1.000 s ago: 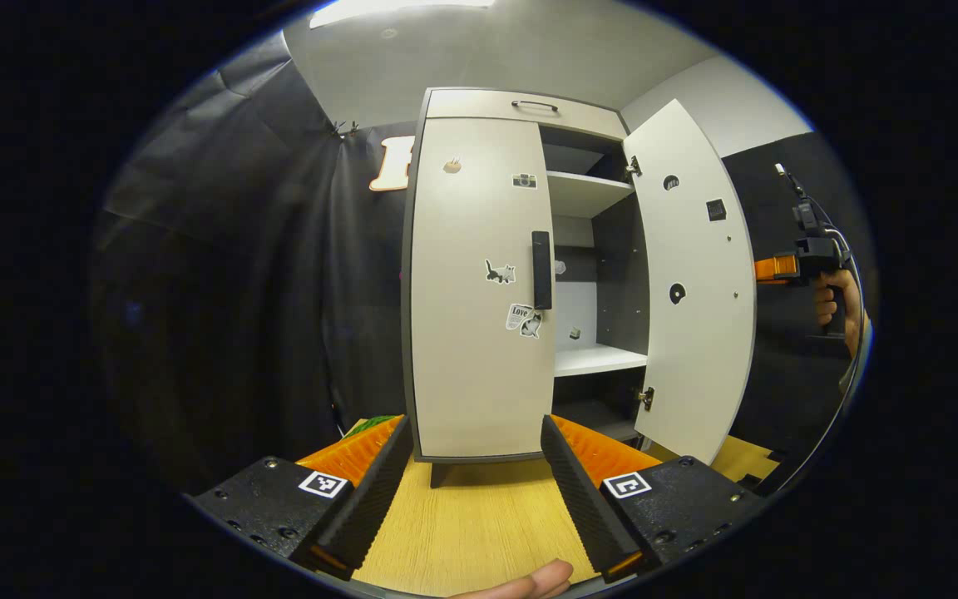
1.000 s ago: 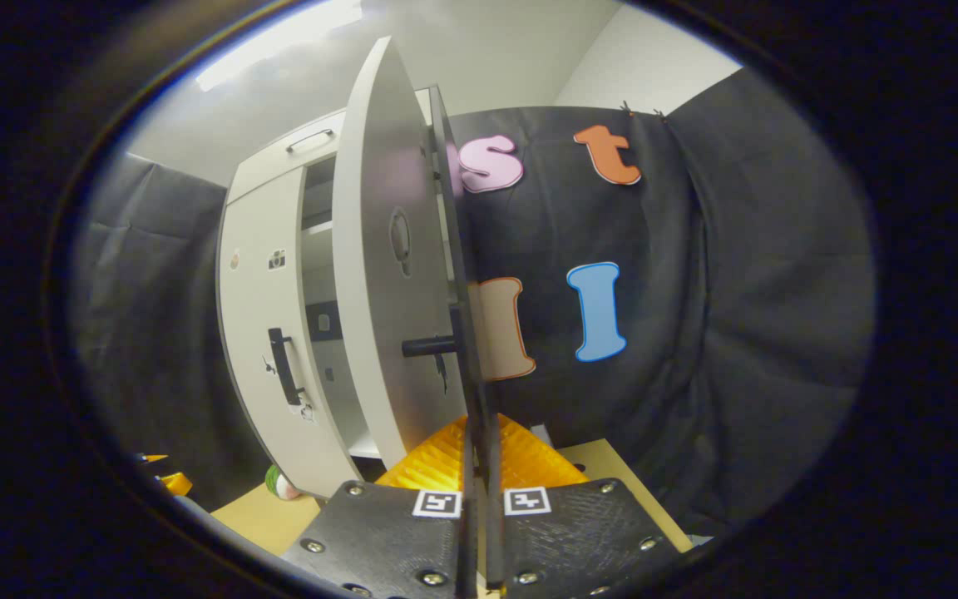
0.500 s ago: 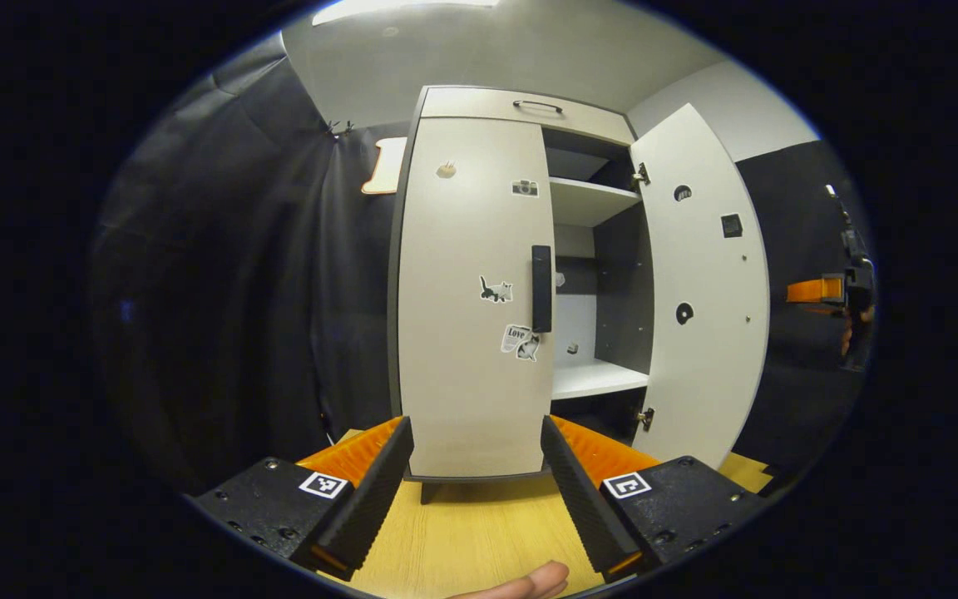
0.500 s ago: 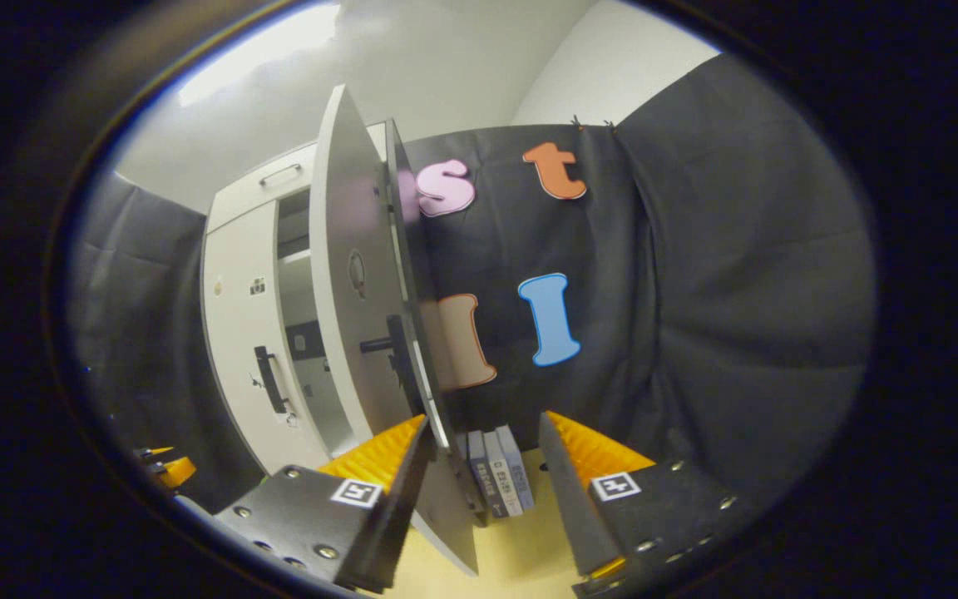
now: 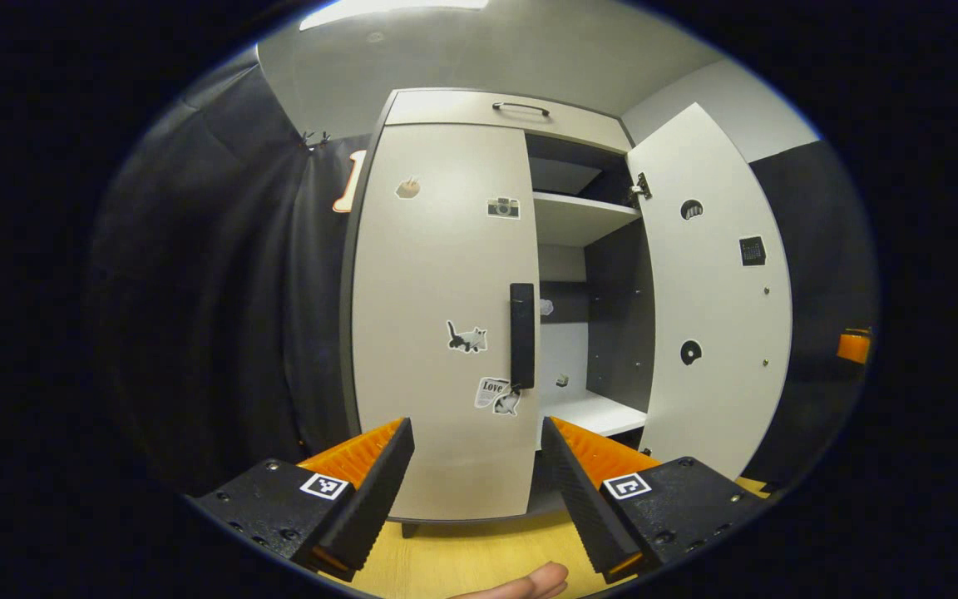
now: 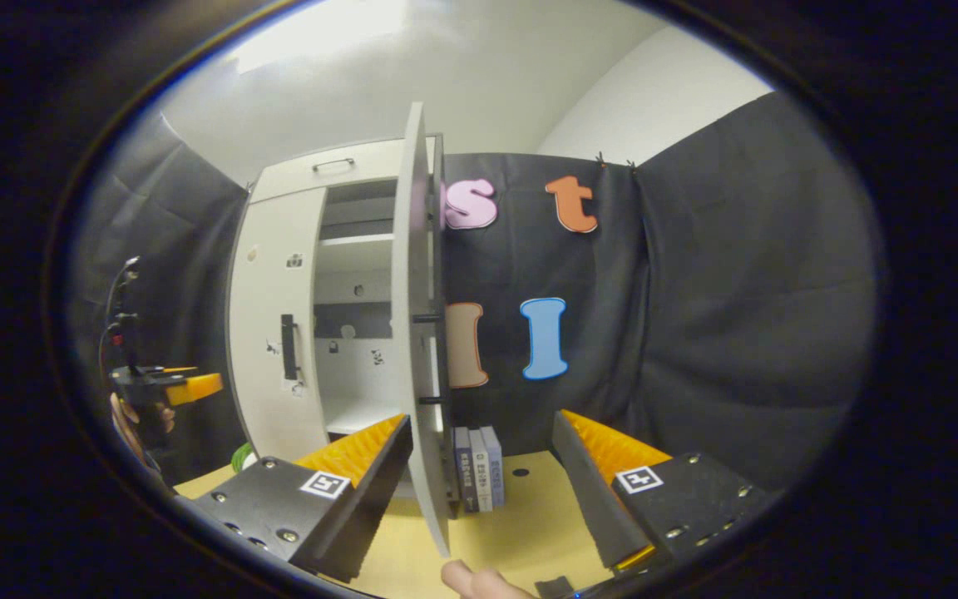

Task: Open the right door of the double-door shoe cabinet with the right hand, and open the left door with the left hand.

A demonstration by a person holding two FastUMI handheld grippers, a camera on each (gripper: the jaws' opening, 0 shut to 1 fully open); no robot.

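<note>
The pale shoe cabinet point(image 5: 479, 112) stands on a wooden table. Its left door point(image 5: 437, 274) is closed, with a dark vertical handle point(image 5: 521, 335) at its right edge. The right door point(image 5: 716, 299) is swung wide open, showing shelves. My left gripper point(image 5: 476, 426) is open, a short way in front of the left door and below its handle, touching nothing. In the right gripper view the right door point(image 6: 419, 333) is edge-on, just left of centre. My right gripper point(image 6: 483, 418) is open near that door's edge, holding nothing. The left gripper point(image 6: 192, 386) shows far left.
Several books point(image 6: 479, 466) stand on the table point(image 6: 529, 516) behind the open door, against the black cloth wall. A green object point(image 6: 239, 456) lies by the cabinet's foot. A fingertip point(image 6: 479, 578) shows at the bottom edge. A drawer handle point(image 5: 519, 106) tops the cabinet.
My right gripper has let go of the right door's handle, opened and drawn back. The left gripper has moved closer to the left door.
</note>
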